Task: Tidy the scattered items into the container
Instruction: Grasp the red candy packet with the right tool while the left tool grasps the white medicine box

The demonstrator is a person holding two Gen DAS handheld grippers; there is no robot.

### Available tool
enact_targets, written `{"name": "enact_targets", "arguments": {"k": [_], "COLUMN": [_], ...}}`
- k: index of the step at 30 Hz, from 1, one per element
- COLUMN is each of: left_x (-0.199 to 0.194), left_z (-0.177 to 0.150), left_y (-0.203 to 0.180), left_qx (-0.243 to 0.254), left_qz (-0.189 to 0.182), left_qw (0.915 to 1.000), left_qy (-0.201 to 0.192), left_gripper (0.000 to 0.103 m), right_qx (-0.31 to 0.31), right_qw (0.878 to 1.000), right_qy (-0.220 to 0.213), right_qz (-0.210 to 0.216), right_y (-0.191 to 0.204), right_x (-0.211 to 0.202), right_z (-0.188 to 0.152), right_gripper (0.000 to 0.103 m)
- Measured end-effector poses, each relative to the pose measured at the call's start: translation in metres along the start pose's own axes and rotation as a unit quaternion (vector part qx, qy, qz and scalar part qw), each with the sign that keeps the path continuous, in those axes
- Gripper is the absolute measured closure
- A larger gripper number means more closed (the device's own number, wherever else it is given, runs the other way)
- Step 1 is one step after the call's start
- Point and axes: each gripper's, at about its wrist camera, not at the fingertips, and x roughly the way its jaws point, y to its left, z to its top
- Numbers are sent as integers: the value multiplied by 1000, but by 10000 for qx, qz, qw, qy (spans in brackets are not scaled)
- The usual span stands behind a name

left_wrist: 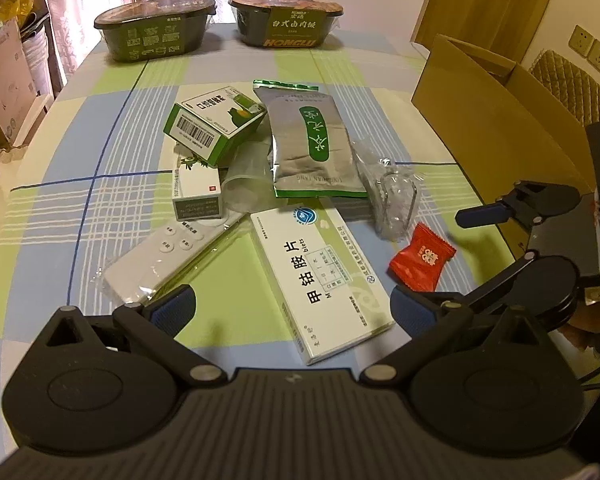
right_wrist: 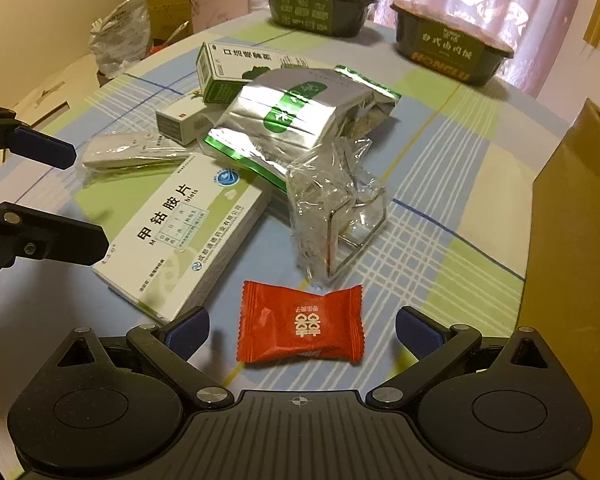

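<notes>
The right gripper (right_wrist: 302, 330) gapes wide and empty around a glossy red candy packet (right_wrist: 300, 329) with crimped ends, flat on the checked cloth surface (right_wrist: 440, 184). The left gripper (left_wrist: 292, 308) is equally wide, empty, over a flat white medicine box (left_wrist: 320, 280). Beyond lie crinkled clear wrap (right_wrist: 332, 204) and a silver foil pouch (right_wrist: 292, 116). The brown cardboard box (left_wrist: 496, 120) stands far right.
</notes>
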Motion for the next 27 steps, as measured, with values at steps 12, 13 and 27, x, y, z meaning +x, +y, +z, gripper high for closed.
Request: {"name": "enact_targets", "arguments": {"k": [12,13,27], "left_x": [21,23,61], "left_z": [2,3,17], "left_y": [3,2,-23], "left_qx": [-132,-146,-181], "left_qz": [-136,-142,45], "left_qw": [9998,9998,9996], "left_qy": [-8,-7,200], "left_gripper": [1,1,18], "right_qx": [361,371,752], "right_qw": [9991,9991,9968], "right_qy": [74,70,175], "right_qz": [185,173,-189], "right_y": [-17,-16,-4], "right_x": [14,12,-16], "right_z": [1,2,-30], "right_gripper": [33,40,51]}}
